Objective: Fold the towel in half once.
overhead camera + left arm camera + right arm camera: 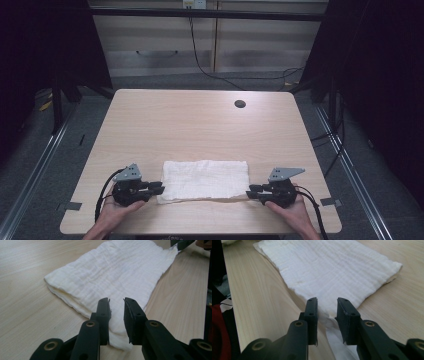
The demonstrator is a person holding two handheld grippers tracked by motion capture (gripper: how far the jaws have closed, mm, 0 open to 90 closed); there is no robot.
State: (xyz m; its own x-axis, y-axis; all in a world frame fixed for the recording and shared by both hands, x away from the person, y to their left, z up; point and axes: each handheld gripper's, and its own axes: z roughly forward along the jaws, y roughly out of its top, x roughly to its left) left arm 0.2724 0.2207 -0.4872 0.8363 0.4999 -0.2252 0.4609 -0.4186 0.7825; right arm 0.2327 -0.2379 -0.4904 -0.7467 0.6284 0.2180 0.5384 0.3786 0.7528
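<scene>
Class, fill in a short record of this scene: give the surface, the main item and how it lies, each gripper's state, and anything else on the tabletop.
Surface: light wooden table
Main item: white cloth, folded, lying flat near the front edge
Left gripper: at the cloth's left end, jaws apart, a cloth corner between them but not pinched
Right gripper: at the cloth's right end, jaws apart, cloth edge between them, not pinched
Other: round cable hole near the far edge

Both grippers are black: the left gripper (156, 188) and right gripper (255, 191) each carry a grey three-cornered plate on top, brass-ringed pivot holes behind the flat jaws, and a black cable trailing rearward.
</scene>
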